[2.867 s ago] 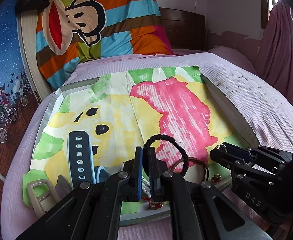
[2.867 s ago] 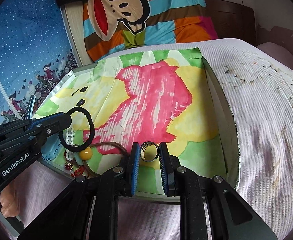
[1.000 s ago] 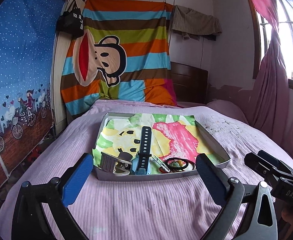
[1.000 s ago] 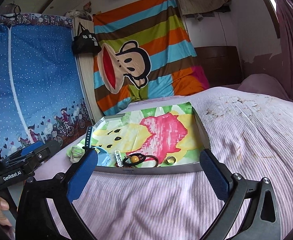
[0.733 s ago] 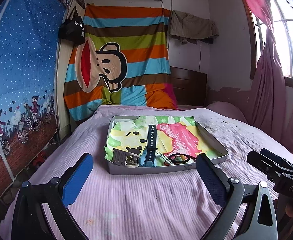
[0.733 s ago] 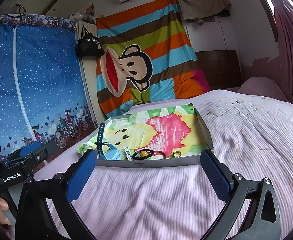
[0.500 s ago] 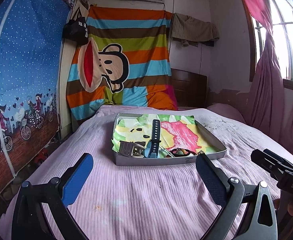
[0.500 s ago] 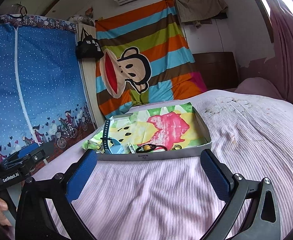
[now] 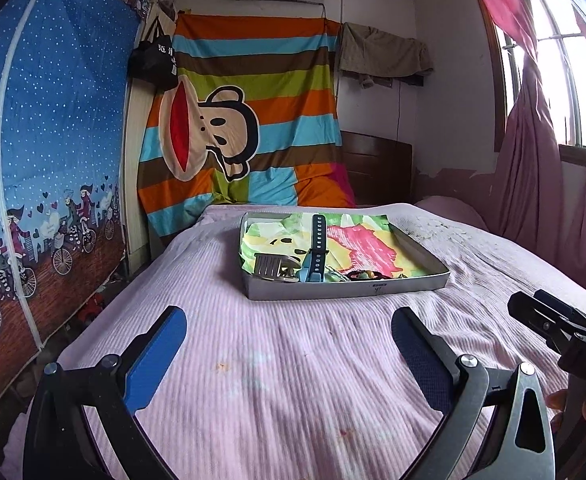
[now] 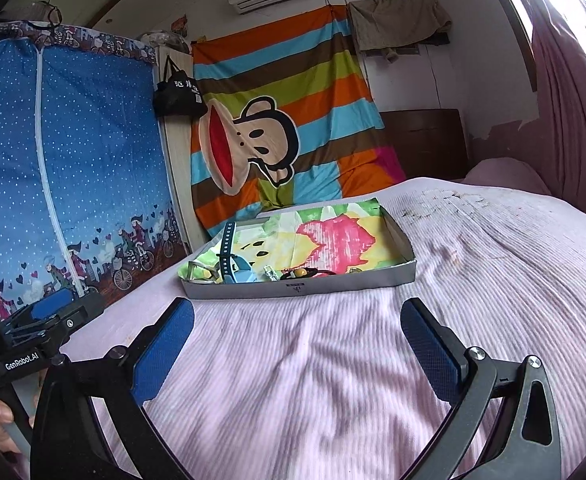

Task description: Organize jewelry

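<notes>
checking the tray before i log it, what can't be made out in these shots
- Small jewelry at the tray's near end, left wrist view: too small, half hidden by the tray front wall.
- Ring, right wrist view: mostly behind that wall.
- Watch strap near end: hidden behind the tray wall.

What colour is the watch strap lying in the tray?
Dark blue, with a row of small holes. The watch strap in the tray shows best in the left wrist view.

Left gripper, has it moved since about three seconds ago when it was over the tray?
Yes. The left gripper has pulled back toward the person, away from the tray, and now hangs open over the bedspread.
</notes>
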